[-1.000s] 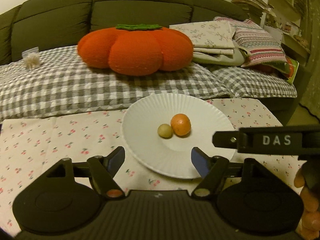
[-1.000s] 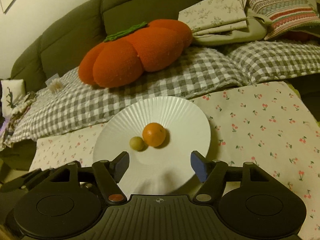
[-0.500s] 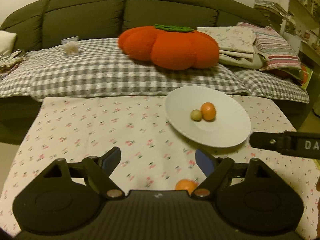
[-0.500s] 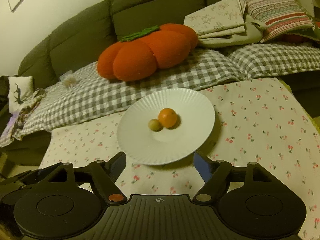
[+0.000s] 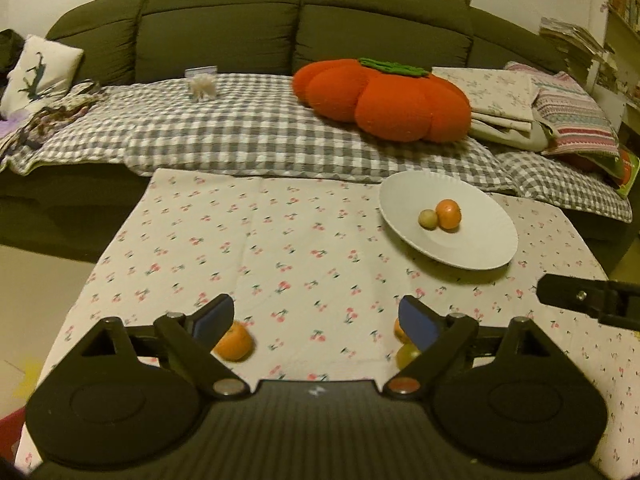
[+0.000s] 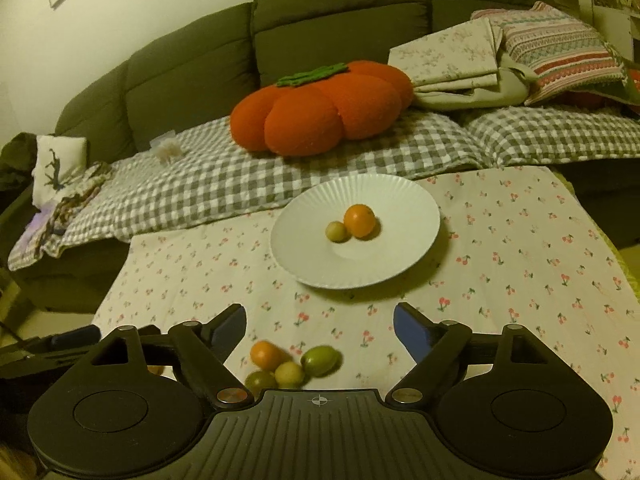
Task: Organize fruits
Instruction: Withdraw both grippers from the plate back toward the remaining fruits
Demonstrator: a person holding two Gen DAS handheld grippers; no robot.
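While both grippers hang over the cherry-print cloth (image 6: pixel 520 240) with nothing between their blue pads, the only container in sight is the white ribbed plate (image 6: pixel 400 208), which sits just above the middle of the right wrist view and at the right of centre in the left wrist view. It holds two fruits, touching each other near its middle: an orange one (image 6: pixel 360 221) and, to its left, a smaller yellow-green one (image 6: pixel 337 231). The rest of the plate is bare.

The other fruit lies loose on the cloth. In the lower middle of the right wrist view, close to the gripper body, four pieces sit in a tight cluster (image 6: pixel 294 366): an orange one at the upper left, a green one at the right, a pale yellow one below and between them, and a darker green one at the lower left, partly hidden by the gripper. In the left wrist view a single orange fruit (image 5: pixel 234 346) lies at the lower left, just behind the left finger, well apart from the plate.

The left gripper (image 5: pixel 316 322) has its jaws wide and opening, with only cloth showing in the gap. The right gripper (image 6: pixel 320 326) is likewise spread and opening, empty.

Behind the table, in the upper half of both views, an orange pumpkin cushion (image 6: pixel 320 114) rests on a grey checked blanket (image 6: pixel 200 184) over a dark green sofa (image 6: pixel 320 20).
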